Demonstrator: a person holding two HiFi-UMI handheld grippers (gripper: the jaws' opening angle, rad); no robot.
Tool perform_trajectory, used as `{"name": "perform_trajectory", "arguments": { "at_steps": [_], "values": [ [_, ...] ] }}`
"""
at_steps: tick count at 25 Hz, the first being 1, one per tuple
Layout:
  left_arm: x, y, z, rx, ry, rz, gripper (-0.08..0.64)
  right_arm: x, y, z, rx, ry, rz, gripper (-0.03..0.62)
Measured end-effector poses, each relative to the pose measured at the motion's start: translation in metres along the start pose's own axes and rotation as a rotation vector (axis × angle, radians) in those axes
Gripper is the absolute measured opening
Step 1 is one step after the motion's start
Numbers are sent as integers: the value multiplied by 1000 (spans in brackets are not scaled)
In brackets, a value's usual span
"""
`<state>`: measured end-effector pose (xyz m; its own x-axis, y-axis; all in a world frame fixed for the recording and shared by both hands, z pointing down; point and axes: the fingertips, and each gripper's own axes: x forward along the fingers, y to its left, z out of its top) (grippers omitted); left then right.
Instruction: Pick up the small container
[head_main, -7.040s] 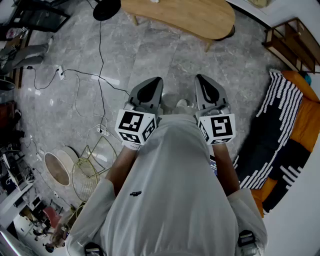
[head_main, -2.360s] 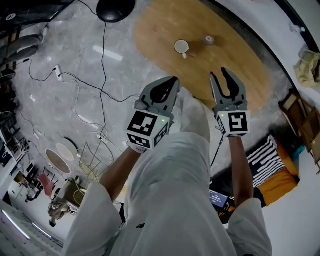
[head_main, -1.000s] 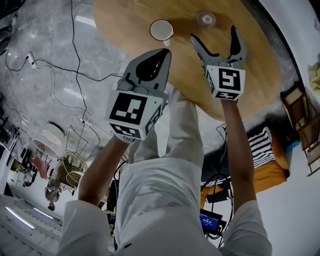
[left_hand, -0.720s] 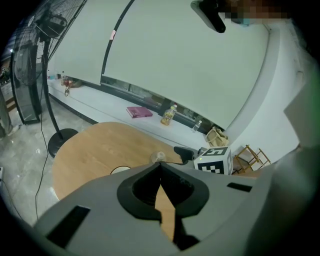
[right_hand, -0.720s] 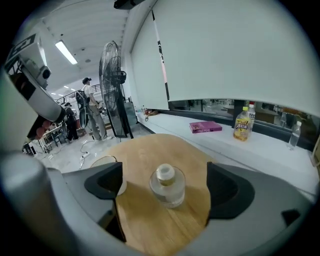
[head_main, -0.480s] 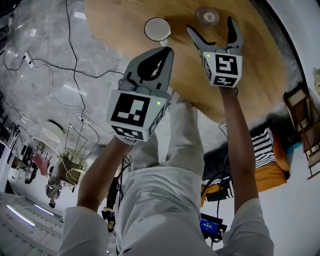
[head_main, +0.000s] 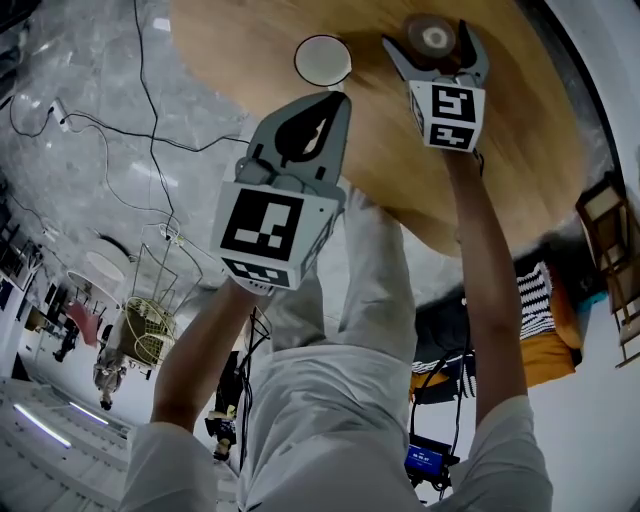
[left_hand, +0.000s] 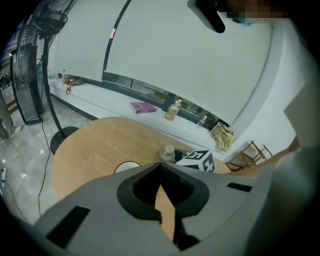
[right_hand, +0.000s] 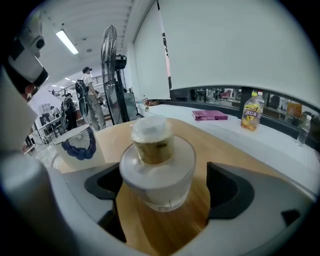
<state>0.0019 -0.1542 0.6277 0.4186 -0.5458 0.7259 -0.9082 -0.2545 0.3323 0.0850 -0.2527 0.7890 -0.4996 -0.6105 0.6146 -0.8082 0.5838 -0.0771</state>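
Head view and both claw views. I hold the right claw (head_main: 429, 38) stretched out over the oval wooden desk (head_main: 520, 150), its jaws released and spread wide. The small container (right_hand: 157, 165) stands upright on the desk between them, toward the desk's far edge. It has a squat, pale, translucent body under a narrower brownish upper part with a whitish cap. In the right claw view a strip of bare wood shows between the container and the right-hand jaw. On the other side the container's broad rim overlaps the left-hand jaw in the picture, and I cannot tell whether they touch. A white mug (right_hand: 75, 145) with a blue fan-shaped pattern stands on the desk to the container's left, apart from it and outside the jaws. I hold the left claw (head_main: 338, 100) nearer my body, above the desk's near edge, clenched with the tips meeting and nothing between them. Only a thin slit of desk wood shows below the tips. On the ledge beyond the desk lie a pink book (right_hand: 209, 115) and a bottle of yellow drink (right_hand: 251, 117).
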Motion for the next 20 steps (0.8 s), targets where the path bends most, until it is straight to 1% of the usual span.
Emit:
{"name": "perform_trajectory", "arguments": {
  "at_steps": [8, 10, 11, 12, 13, 14, 16, 20],
  "values": [
    [-3, -2, -6, 9, 7, -8, 18, 11, 7, 9, -25, -25, 17, 503],
    [-2, -2, -7, 12, 8, -8, 18, 16, 7, 10, -34, -26, 10, 494],
    [-1, -2, -7, 12, 3, -8, 18, 17, 7, 10, -42, -22, -2, 483],
    [-1, -2, -8, 10, -1, -8, 18, 16, 6, 9, -57, -19, -18, 450],
    [0, -3, -9, 7, -2, -8, 18, 15, 3, 8, -75, -19, -36, 392],
    [0, -3, -10, 5, -1, -8, 18, 14, 1, 8, -91, -23, -51, 355],
    [-1, -3, -12, 4, 3, -10, 18, 13, -1, 7, -103, -28, -64, 344],
    [-6, -1, -15, 7, 2, -12, 18, 15, 1, 7, -97, -25, -67, 341]
  ]
}}
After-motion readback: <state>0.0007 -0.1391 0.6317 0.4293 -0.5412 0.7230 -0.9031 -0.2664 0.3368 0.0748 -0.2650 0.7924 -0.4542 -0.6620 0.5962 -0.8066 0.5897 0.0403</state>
